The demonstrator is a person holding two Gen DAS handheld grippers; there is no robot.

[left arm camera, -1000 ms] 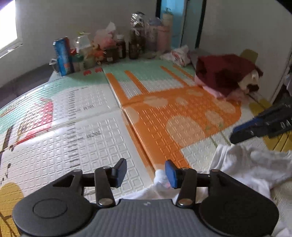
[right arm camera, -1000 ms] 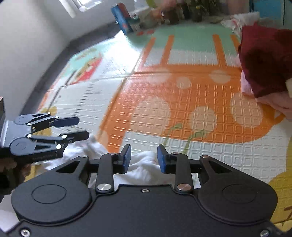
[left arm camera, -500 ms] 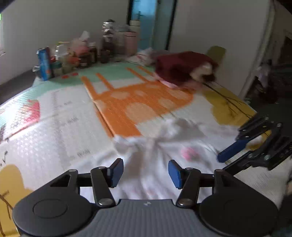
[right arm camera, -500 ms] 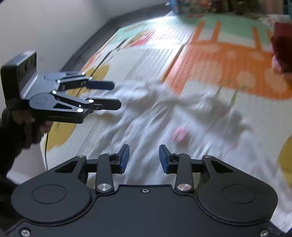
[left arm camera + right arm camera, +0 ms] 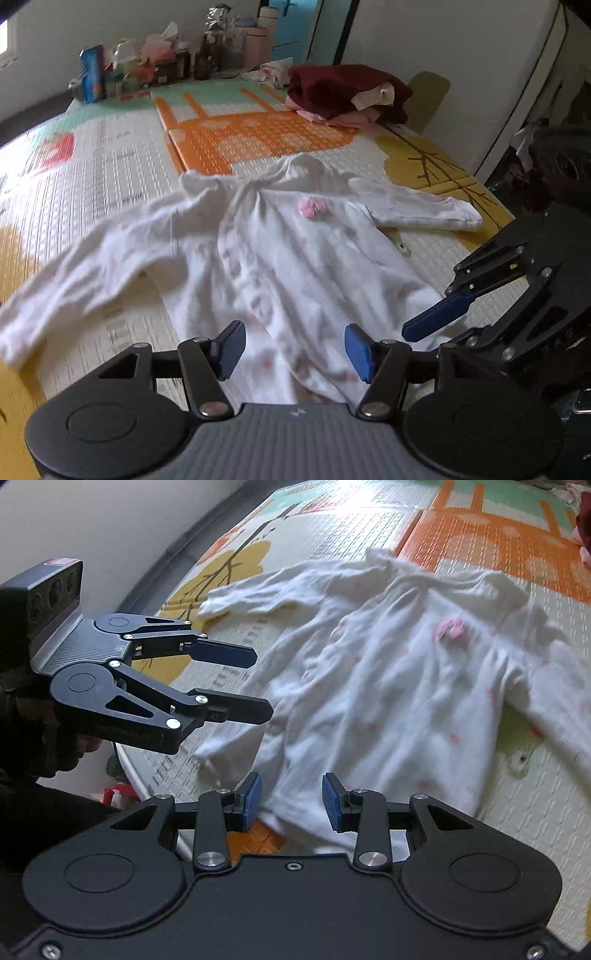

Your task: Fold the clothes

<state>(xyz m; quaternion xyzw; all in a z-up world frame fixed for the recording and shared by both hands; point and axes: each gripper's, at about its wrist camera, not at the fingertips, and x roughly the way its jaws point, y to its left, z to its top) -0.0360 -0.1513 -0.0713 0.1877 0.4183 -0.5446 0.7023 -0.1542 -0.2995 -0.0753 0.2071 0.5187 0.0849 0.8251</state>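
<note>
White baby garment [image 5: 288, 251] spread flat on patterned play mat [image 5: 110, 158], sleeves out. Left claw [image 5: 294, 349] just widened, empty, above hem.

Right claw [image 5: 291, 803] parted, gripping nothing, over garment's lower edge; left claw alongside.

- Daylight comes in from my upper left, leaving a white glare patch on the play mat [image 5: 354, 502] in my right view.
- The white baby garment [image 5: 280, 251] is smeared by motion blur, worst at the near sleeve.
- The fisheye bends the mat's edges and darkens the corners.
- The room's right side sits in dim shadow.
</note>
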